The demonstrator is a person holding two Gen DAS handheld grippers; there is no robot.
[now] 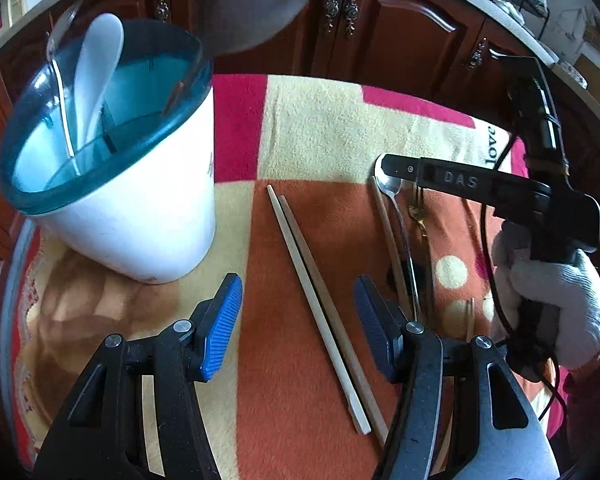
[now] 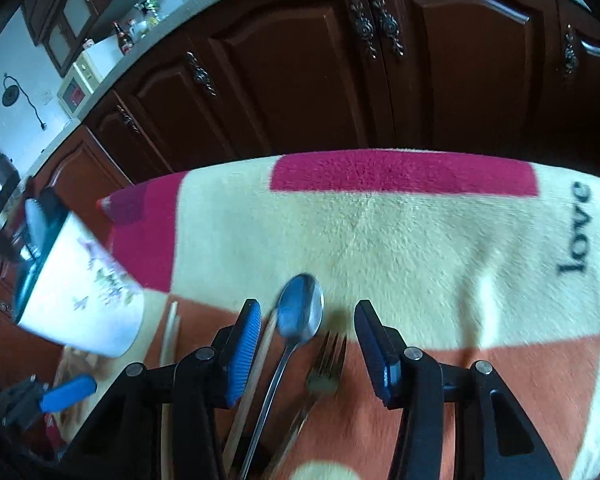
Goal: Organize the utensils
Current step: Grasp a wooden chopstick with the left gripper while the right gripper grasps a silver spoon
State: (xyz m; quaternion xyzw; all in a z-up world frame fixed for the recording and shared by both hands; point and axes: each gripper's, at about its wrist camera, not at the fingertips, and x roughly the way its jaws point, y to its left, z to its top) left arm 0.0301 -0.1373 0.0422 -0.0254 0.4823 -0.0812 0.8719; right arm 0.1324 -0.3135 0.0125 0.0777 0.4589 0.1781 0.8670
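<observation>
Cabinets (image 2: pixel 300 72): dark wood doors with ornate metal handles fill the far side in both views.

Blanket (image 1: pixel 324 128): fleece, cream, pink and orange blocks, covers the work surface; the word "love" is printed at its far right.

Holder (image 1: pixel 148 216): white tub with a teal translucent rim and inner dividers, standing far left on the blanket, just beyond the left gripper. It appears tilted in both fisheye views; true lean cannot be told. Inside it: a white ladle (image 1: pixel 98 68) and a metal spoon handle, both leaning against the far-left rim.

Left gripper (image 1: pixel 298 322): blue-padded jaws apart, nothing pressed between them. They straddle the chopsticks (image 1: pixel 320 312), a pale pair lying side by side on the orange block, running from far left to near right.

Right gripper (image 2: pixel 306 350): held in a white-gloved hand (image 1: pixel 556 304), right of the left gripper. Jaws apart, pads touching nothing. Within the gap lie a spoon (image 2: pixel 302 312) and a fork (image 2: pixel 328 356); a single wooden stick (image 2: pixel 256 376) lies just beside the left pad. All three rest on the blanket, parallel, heads pointing far. Spoon is between stick and fork.

Right wrist view is motion-blurred; whether the utensils touch one another cannot be told.
</observation>
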